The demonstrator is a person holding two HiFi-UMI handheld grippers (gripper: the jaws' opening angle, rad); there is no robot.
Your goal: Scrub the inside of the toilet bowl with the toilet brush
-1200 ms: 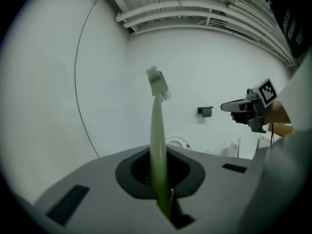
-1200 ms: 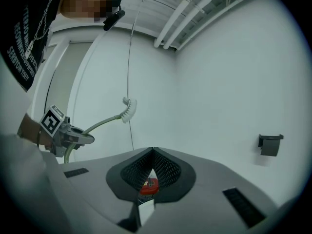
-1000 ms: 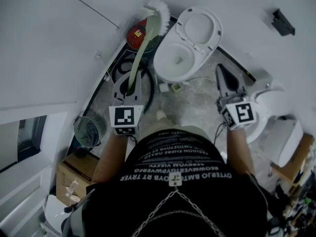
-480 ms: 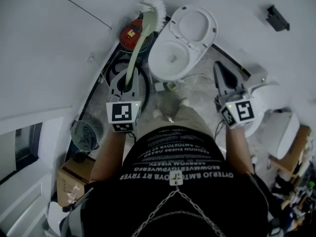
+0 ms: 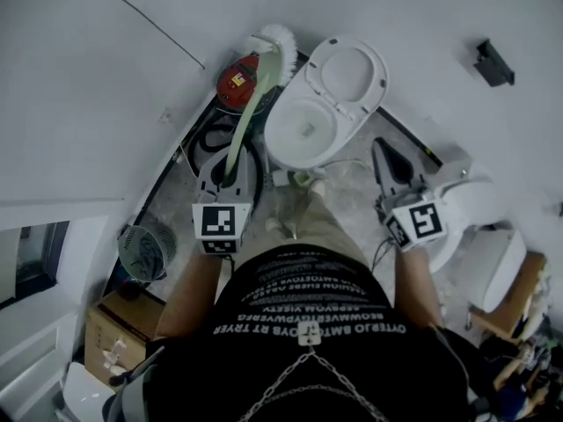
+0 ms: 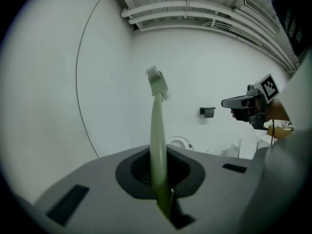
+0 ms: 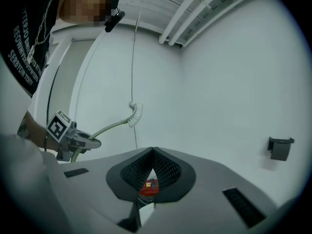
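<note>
Grips the toilet brush low on its pale green handle, with the fingers of the left gripper clamped tight on it. Holds the right gripper at mid right of the frame, fingers together at the tips and carrying nothing. Has the bristle head up at top centre, close to the wall and near the red can, just left of the toilet bowl and not yet inside it. Could well clip the rim or the raised lid on the swing across, given so long a lever from so low a hold. Might also twist in the fingers under scrubbing pressure, or flick drips onto wall and floor.
</note>
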